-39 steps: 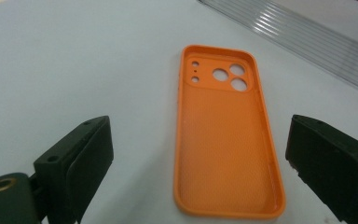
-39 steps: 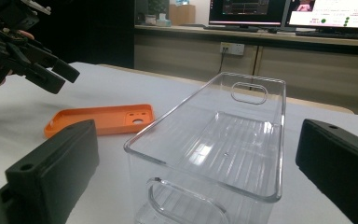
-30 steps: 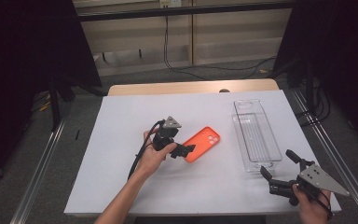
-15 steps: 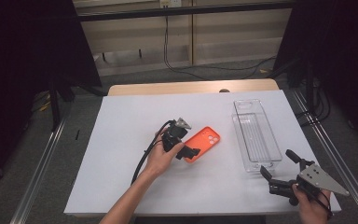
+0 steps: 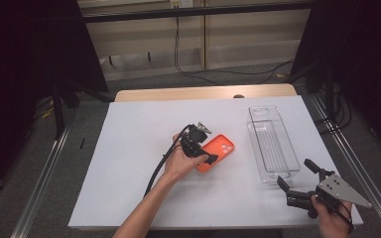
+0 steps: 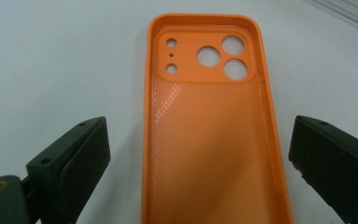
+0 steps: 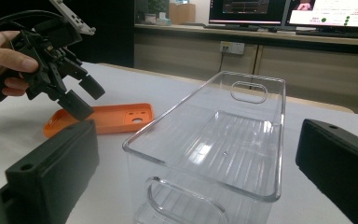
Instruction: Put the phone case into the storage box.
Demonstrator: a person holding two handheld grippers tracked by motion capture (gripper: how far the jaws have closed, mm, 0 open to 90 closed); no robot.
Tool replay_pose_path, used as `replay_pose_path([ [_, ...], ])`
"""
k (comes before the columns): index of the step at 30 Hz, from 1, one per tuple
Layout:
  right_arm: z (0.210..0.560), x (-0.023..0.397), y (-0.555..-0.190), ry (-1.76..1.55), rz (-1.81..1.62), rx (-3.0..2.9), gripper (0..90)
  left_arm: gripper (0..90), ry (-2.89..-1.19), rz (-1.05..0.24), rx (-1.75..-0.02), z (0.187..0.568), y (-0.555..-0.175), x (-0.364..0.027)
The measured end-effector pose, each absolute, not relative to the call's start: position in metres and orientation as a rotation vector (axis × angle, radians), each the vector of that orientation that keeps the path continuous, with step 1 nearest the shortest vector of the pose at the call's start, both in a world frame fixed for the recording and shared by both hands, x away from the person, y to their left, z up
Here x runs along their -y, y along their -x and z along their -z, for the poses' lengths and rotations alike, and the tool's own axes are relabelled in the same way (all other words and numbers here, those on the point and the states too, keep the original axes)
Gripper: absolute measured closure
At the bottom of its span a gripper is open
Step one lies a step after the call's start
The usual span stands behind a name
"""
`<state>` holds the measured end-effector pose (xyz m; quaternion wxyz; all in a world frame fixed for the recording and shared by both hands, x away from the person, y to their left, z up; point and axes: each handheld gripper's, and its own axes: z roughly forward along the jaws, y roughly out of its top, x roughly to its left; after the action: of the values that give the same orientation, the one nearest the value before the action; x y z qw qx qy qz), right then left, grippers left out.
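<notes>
table (image 5: 129, 168): white top, I see it carrying everything; wood edge at the far side.
clear bin (image 5: 272, 144): long transparent container, right half of the table, lying lengthwise away from me, nothing inside. Right gripper view looks straight into its near end.
phone case (image 5: 215, 152): orange, flat on the table near centre, just left of the clear bin, open side up, camera cutouts at the far end.
left gripper (image 5: 202, 154): my left hand (image 5: 178, 163) holds it over the near end of the phone case. Jaws wide, one either side of the case; left gripper view shows white table between each jaw and the case edge. Not gripping.
right gripper (image 5: 293, 179): near right corner of the table, just short of the clear bin's near end. Jaws wide, holding nothing.
</notes>
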<state>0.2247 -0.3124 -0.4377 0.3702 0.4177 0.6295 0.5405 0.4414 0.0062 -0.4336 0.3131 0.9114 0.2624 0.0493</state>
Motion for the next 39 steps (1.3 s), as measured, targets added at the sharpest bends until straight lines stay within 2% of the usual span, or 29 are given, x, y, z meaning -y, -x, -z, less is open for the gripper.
replay_pose_path([
  [9,0.438,0.313,-0.225,-1.070,-1.385,-1.616,0.0,5.5,-2.444,-0.097,-0.698,0.442,-0.447,0.006],
  [24,0.438,0.313,-0.225,-1.071,-1.385,-1.614,0.0,1.4,-2.469,-0.170,-0.693,0.451,-0.445,0.019],
  [39,0.438,0.312,-0.225,-1.069,-1.382,-1.618,0.0,2.7,-2.476,-0.177,-0.708,0.450,-0.445,0.020],
])
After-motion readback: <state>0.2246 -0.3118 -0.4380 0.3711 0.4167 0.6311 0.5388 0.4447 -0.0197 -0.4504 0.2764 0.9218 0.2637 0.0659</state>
